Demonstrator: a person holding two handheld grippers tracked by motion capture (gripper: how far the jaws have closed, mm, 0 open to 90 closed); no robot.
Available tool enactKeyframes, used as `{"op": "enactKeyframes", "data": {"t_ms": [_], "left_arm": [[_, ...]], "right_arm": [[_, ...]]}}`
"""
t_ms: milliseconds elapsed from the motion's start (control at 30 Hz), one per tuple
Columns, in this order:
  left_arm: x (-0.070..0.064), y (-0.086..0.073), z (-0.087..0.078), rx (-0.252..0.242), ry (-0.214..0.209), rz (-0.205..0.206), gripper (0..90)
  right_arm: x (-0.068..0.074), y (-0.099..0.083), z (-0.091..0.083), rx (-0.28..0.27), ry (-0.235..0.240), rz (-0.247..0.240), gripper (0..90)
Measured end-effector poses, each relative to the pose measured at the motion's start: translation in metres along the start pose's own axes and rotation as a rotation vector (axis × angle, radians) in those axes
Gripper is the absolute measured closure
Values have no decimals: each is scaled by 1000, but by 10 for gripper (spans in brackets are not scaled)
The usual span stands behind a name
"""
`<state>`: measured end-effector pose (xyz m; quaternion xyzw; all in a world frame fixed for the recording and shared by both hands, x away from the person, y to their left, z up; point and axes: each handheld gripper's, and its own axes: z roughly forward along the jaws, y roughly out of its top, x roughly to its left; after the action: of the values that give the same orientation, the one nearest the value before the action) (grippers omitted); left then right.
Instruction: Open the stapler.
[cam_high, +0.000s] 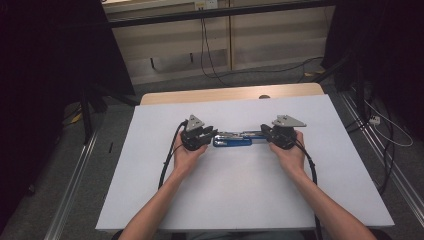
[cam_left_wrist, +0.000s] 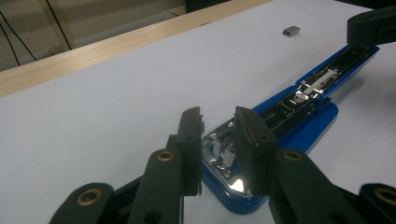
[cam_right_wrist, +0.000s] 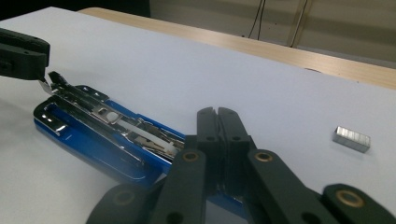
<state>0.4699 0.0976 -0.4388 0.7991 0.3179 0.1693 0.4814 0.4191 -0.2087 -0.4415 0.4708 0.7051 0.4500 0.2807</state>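
Note:
A blue stapler (cam_high: 232, 141) lies swung open flat on the white table (cam_high: 240, 200), its chrome magazine facing up. My left gripper (cam_high: 212, 134) is at its left end. In the left gripper view the jaws (cam_left_wrist: 218, 126) stand a little apart, clamped on the sides of the stapler's (cam_left_wrist: 317, 88) chrome end. My right gripper (cam_high: 265, 132) is at the right end. Its jaws (cam_right_wrist: 217, 119) are pressed together over the near end of the stapler (cam_right_wrist: 93, 126), with nothing visible between them. A small block of staples (cam_right_wrist: 352, 138) lies loose on the table beyond the stapler.
A strip of bare wood (cam_high: 230, 94) runs along the table's far edge. Behind it are a pale wall panel, hanging cables (cam_high: 205, 45) and dark curtains. Metal rails (cam_high: 380, 150) and a white cable run along the floor at the right.

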Motion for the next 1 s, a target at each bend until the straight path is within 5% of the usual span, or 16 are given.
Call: {"op": "enactKeyframes", "data": {"t_ms": [367,533,800,1000], "left_arm": [[-2,4,-9,-32,16,-22,460],[1,3,-13,-33,41,-68,322],[6,3,-19,-53,80,-61,108],[7,3,-21,-43,78,-55,30]], "right_arm": [[-2,3,-6,-48,14,5,753],[-2,2,-5,-48,4,35,561],[-3,3,-2,-53,-28,19,246],[-3,4,-4,-50,-22,32,132]]}}
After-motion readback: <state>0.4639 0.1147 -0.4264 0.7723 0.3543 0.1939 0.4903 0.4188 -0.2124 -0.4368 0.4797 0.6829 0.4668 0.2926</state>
